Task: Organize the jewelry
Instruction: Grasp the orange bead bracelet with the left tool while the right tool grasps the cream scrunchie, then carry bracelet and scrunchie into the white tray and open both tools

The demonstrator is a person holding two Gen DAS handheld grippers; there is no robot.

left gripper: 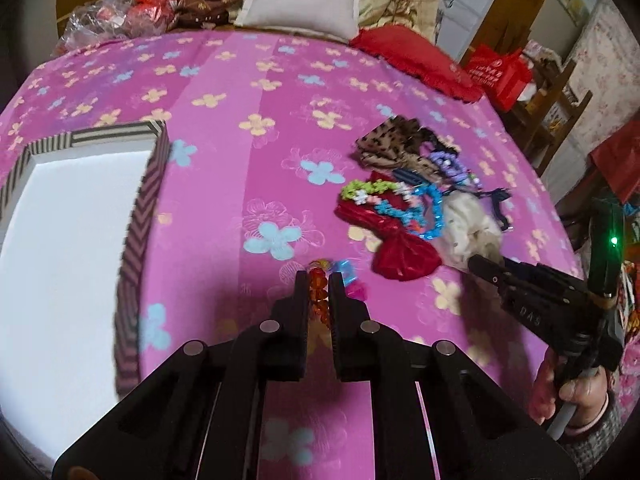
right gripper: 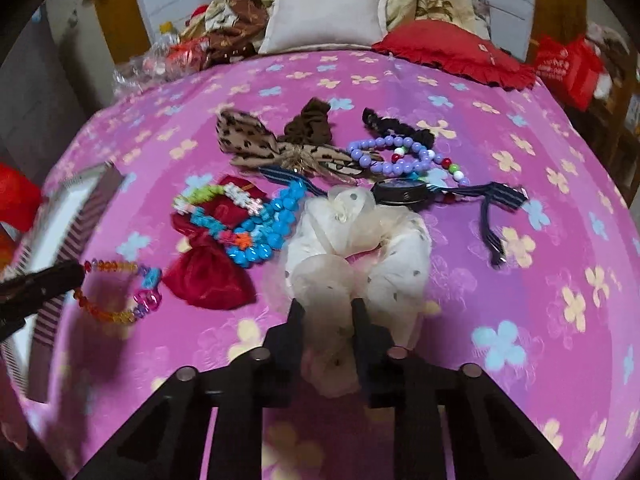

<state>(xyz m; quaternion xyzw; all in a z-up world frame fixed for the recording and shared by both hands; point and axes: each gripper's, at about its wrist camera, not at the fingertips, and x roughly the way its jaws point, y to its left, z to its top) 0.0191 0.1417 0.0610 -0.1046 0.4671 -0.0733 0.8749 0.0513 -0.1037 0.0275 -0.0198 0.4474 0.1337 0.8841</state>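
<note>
My left gripper (left gripper: 319, 280) is shut on an orange and pink bead bracelet (left gripper: 318, 296), which hangs as a loop in the right wrist view (right gripper: 116, 292). The left gripper also shows in the right wrist view (right gripper: 76, 276) beside a striped box (right gripper: 76, 204). The box (left gripper: 140, 216) has a white inside and lies left of the left gripper. My right gripper (right gripper: 326, 306) is shut on a cream dotted scrunchie (right gripper: 360, 248); it also shows in the left wrist view (left gripper: 476, 260). A jewelry pile lies ahead: red pouch (right gripper: 208, 276), blue bead bracelet (right gripper: 276, 224), purple bead bracelet (right gripper: 384, 156), leopard bow (right gripper: 256, 140), watch (right gripper: 404, 192).
Everything lies on a pink flowered bedspread (left gripper: 256, 92). A grey pillow (right gripper: 324, 16) and a red cushion (right gripper: 452, 52) sit at the far end. A black scrunchie (right gripper: 396, 124) lies behind the purple beads. Red bags (left gripper: 500, 76) stand off the bed's right side.
</note>
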